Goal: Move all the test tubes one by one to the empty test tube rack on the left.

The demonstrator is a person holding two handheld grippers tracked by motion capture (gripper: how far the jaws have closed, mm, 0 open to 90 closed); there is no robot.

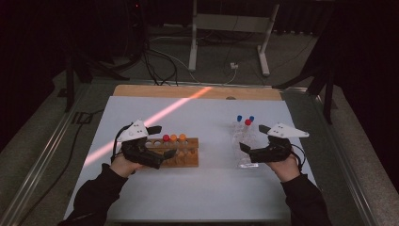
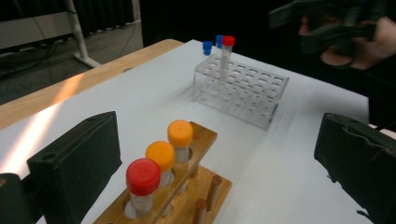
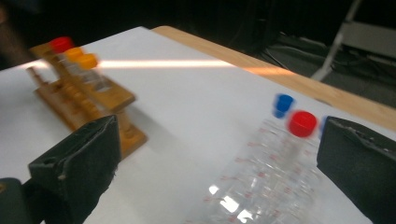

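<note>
Left tongs (image 1: 165, 140) found open and empty over wooden rack (image 1: 186, 157); right tongs (image 1: 251, 141) open beside clear rack (image 1: 243, 141), red-capped tube (image 1: 248, 123) seated there. Risk noted: jaw clipping neighbouring blue caps (image 1: 239, 118), tipping light rack.

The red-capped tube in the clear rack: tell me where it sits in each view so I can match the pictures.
High view: red-capped tube stands right of centre, at the far end of the clear rack.
Left gripper view: upper middle, red-capped tube beside two blue caps.
Right gripper view: right of centre, red-capped tube, blurred.
Shared landmark: the wooden rack with red and orange caps.
</note>
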